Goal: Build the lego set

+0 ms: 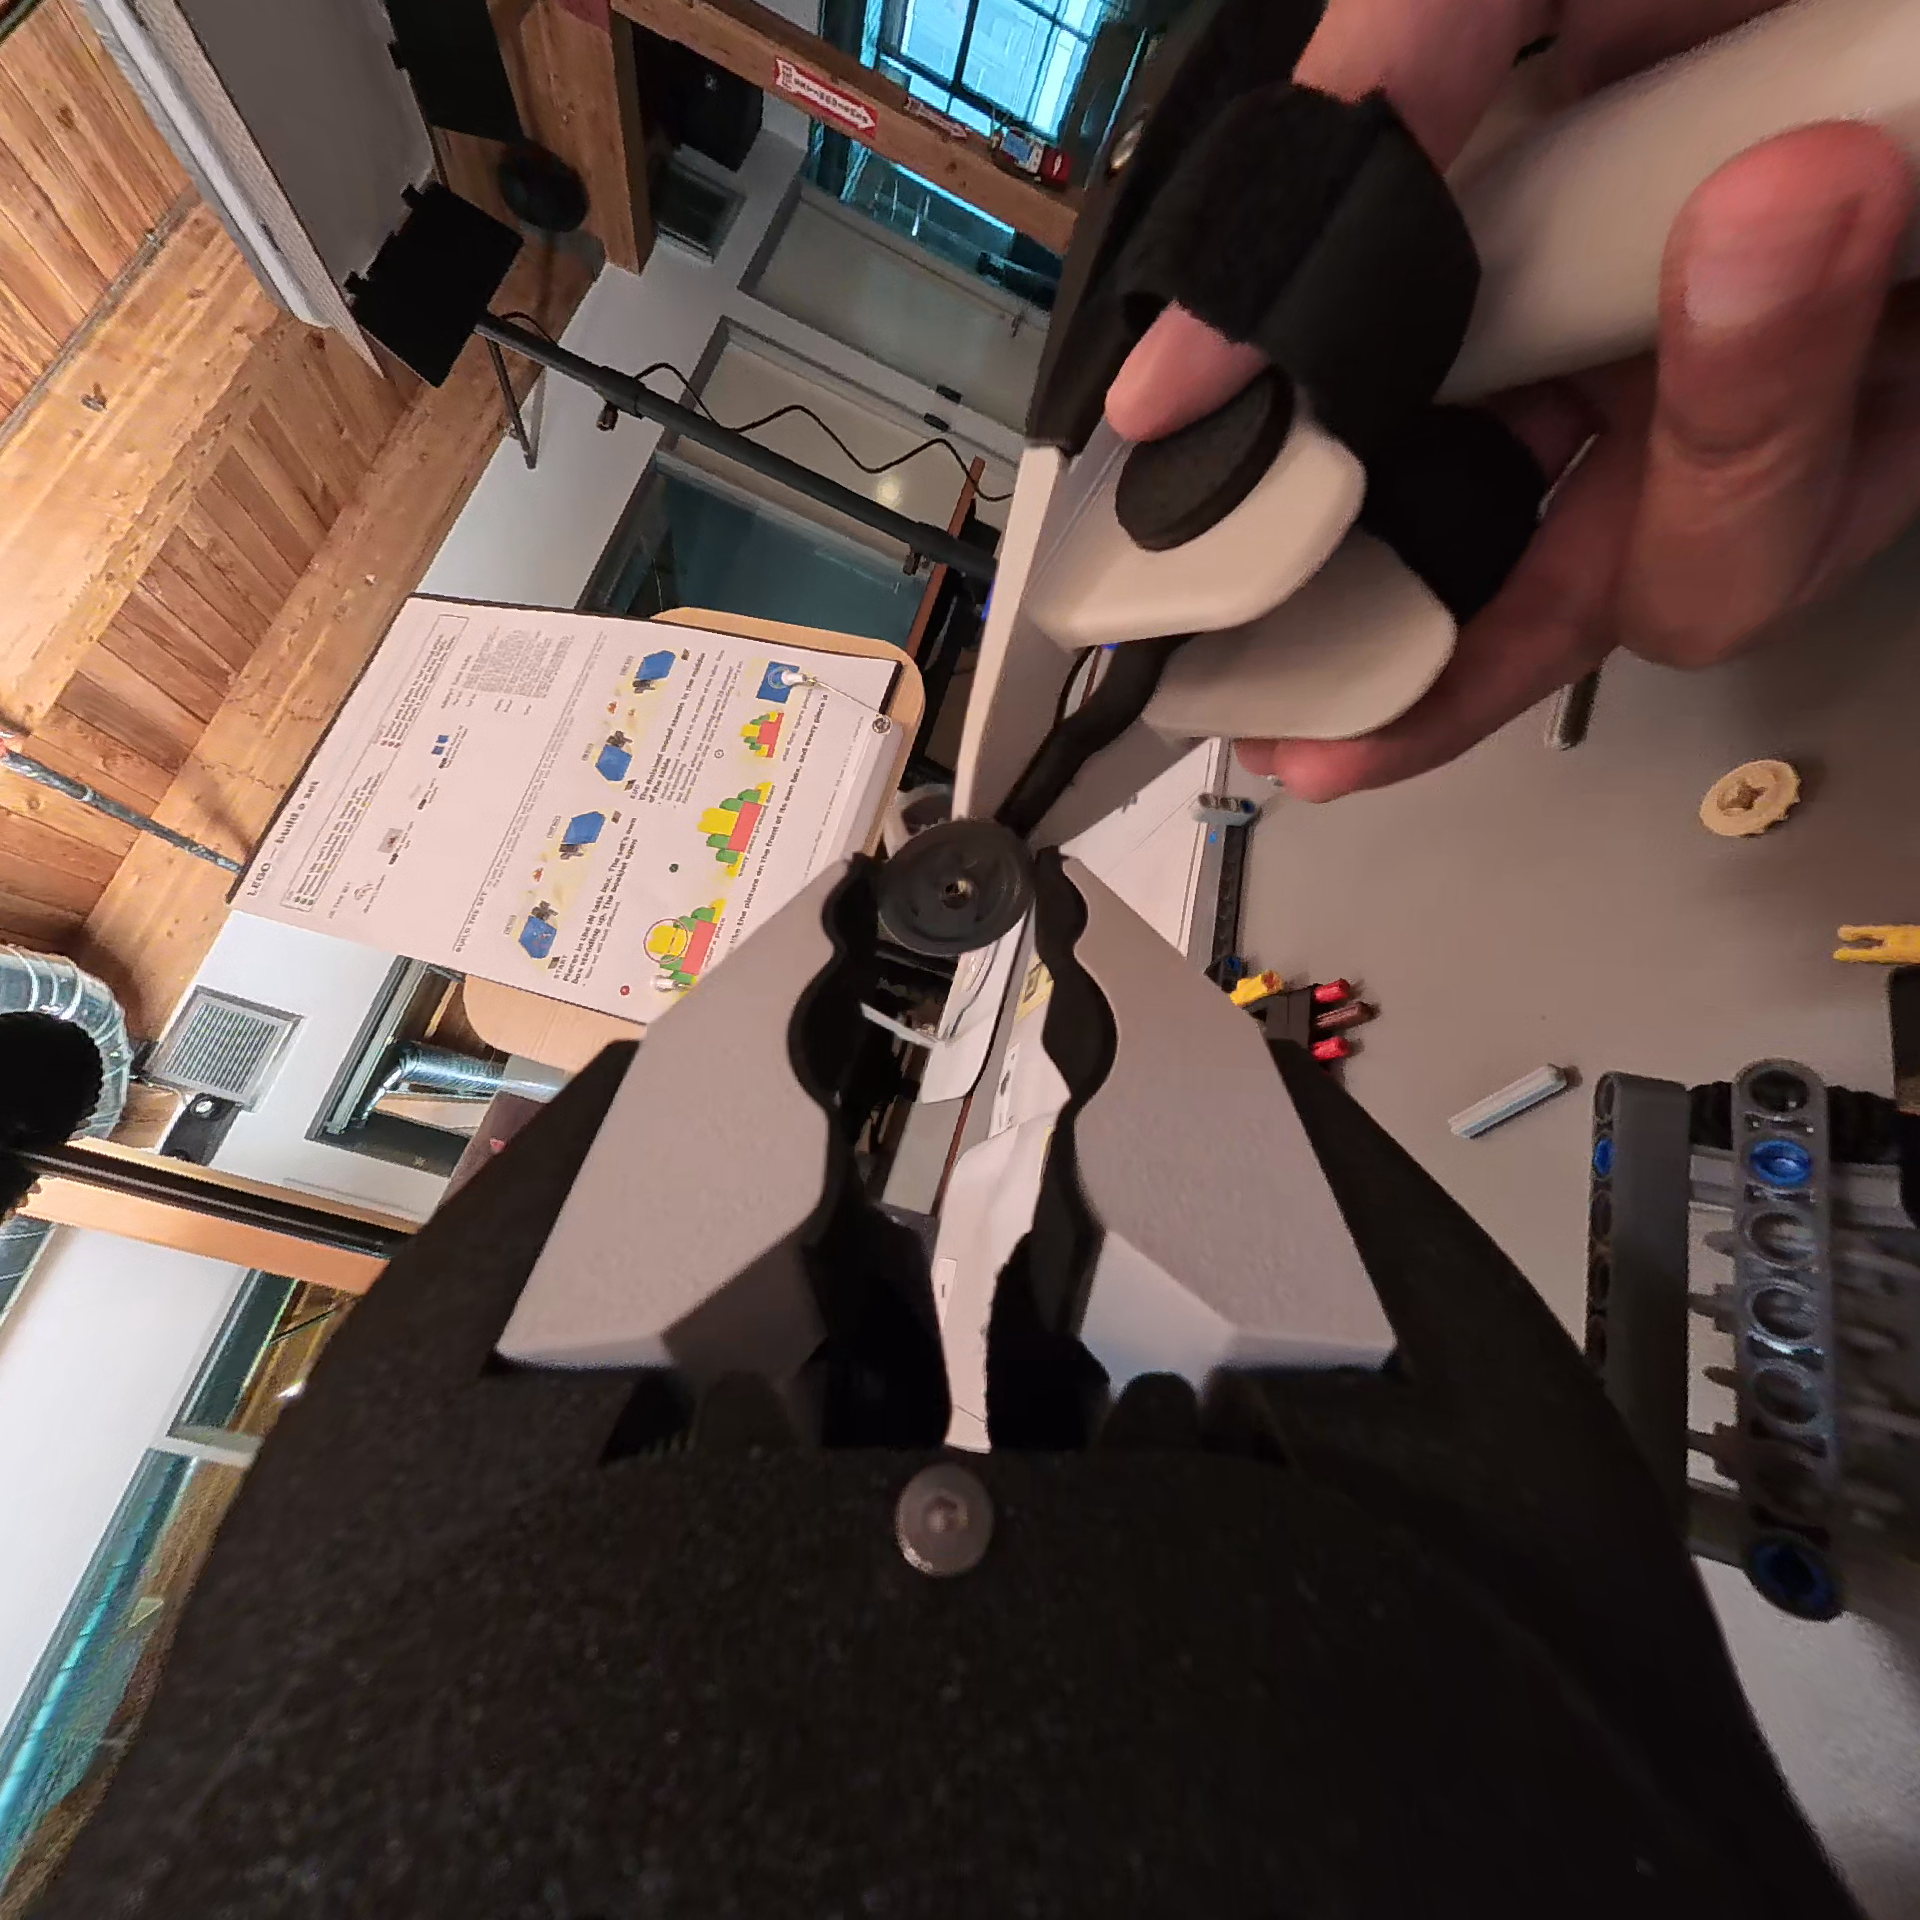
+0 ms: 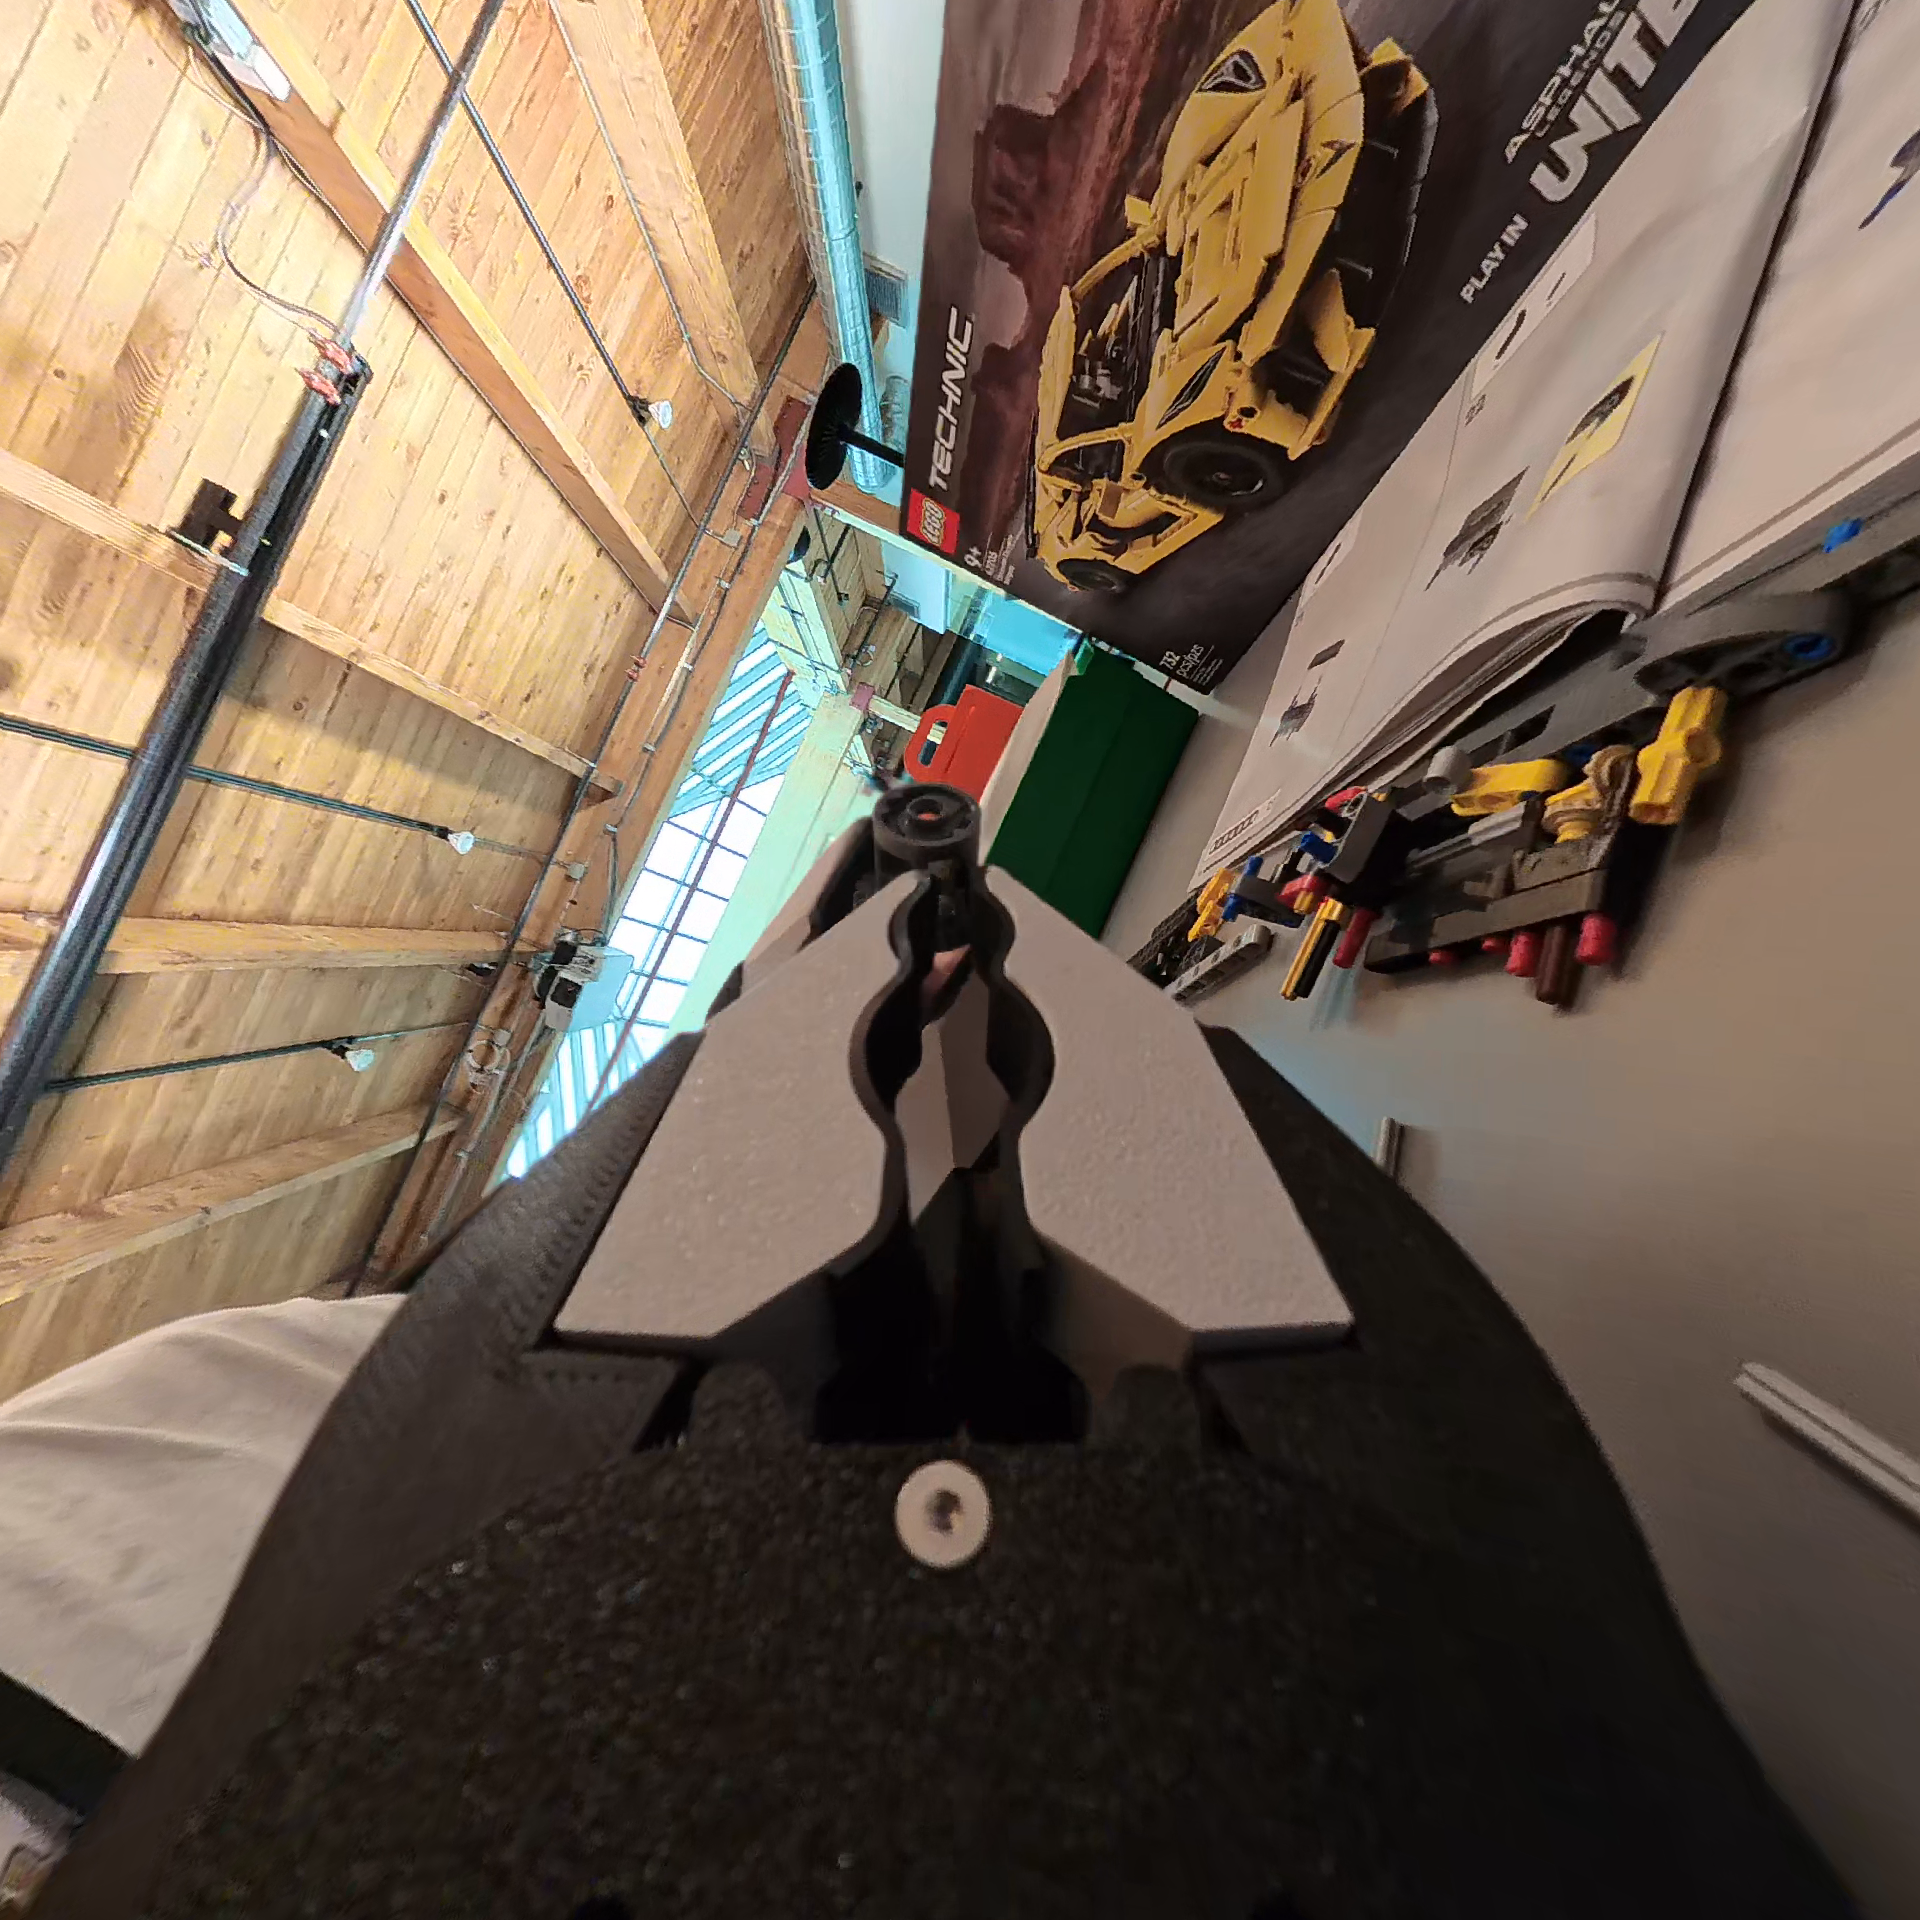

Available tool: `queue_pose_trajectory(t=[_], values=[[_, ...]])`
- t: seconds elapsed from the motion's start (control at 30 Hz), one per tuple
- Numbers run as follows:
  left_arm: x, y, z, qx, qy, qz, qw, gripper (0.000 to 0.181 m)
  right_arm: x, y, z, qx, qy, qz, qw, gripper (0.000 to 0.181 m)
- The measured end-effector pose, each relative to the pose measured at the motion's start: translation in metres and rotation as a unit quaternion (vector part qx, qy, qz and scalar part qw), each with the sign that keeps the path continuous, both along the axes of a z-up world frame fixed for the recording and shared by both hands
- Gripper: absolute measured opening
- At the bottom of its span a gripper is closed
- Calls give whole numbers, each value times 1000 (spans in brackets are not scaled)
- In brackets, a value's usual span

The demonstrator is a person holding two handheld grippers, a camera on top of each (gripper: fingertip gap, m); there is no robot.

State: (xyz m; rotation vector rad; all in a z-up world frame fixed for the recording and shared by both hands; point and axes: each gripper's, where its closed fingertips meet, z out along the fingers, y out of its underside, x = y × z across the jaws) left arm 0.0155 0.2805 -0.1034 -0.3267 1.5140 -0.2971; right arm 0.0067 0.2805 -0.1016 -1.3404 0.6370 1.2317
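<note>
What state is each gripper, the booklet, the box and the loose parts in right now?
Left gripper: shut on a small black wheel.
Right gripper: shut on a black round piece.
Booklet: open, lying on the table.
Box: standing upright behind the booklet.
Tan gear: loose on the table.
Grey frame: partly built.

- My left cam's rolled sideways, staring close along my fingers at the other gripper [image 1: 1247, 582].
- Right cam's rolled too; both catch the grey table [image 2: 1558, 1195].
</note>
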Motion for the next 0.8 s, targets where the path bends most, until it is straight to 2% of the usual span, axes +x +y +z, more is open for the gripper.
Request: queue_pose_trajectory(t=[0.2, 0.47, 0.7, 0.8], values=[[0, -1, 0, 7, -1, -5, 1000, 28, 0, -1, 0, -8, -40, 2, 999, 4], [-1, -2, 3, 7, -8, -7, 1000, 28, 0, -1, 2, -20, -13, 7, 1000, 5], [-4, -2, 12, -81, -5, -32, 996, 28, 16, -10, 8, 1, -59, -7, 998, 17], [-10, -8, 23, -139, -13, -64, 988, 28, 12, -13, 11, 16, -58, 25, 998, 19]])
